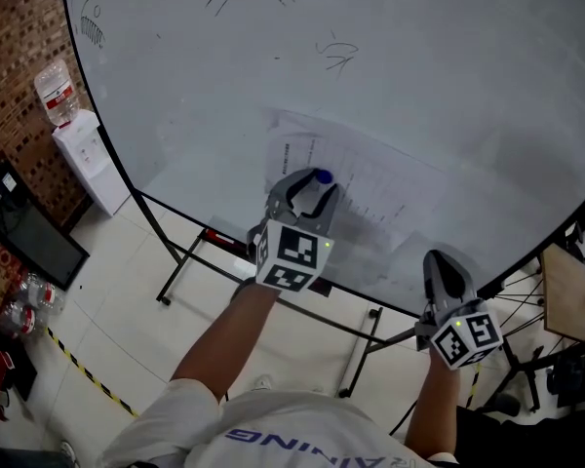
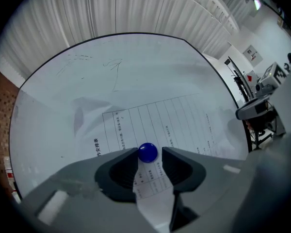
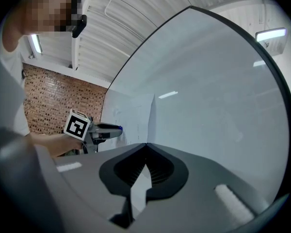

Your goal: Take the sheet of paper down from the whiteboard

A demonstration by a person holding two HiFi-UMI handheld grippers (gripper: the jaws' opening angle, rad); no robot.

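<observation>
Shirted shoulders (image 1: 273, 429) lie nearest the lens. Far left, a water bottle (image 1: 57, 91) sits upended on its dispenser (image 1: 90, 154), contents unclear. Left hand-held gripper (image 1: 310, 185), jaws apart, straddles the blue magnet (image 2: 147, 152) pinning the sheet of paper (image 1: 370, 201) to the whiteboard (image 1: 419, 66). Right hand-held gripper (image 1: 441, 259), jaws together, apparently pinches the sheet's right edge, likely so it cannot drop once unpinned.

The big white whiteboard (image 1: 419, 86) is bare above the printed sheet of paper (image 1: 370, 198) and out to both side edges. Near the bottom edge a round blue magnet (image 2: 147, 152) juts from the sheet, between the parted jaws of the left gripper (image 1: 312, 188). The right gripper (image 1: 445, 261), jaws together, fills the bottom-right edge. The black metal stand legs (image 1: 175, 261) cross below.
</observation>
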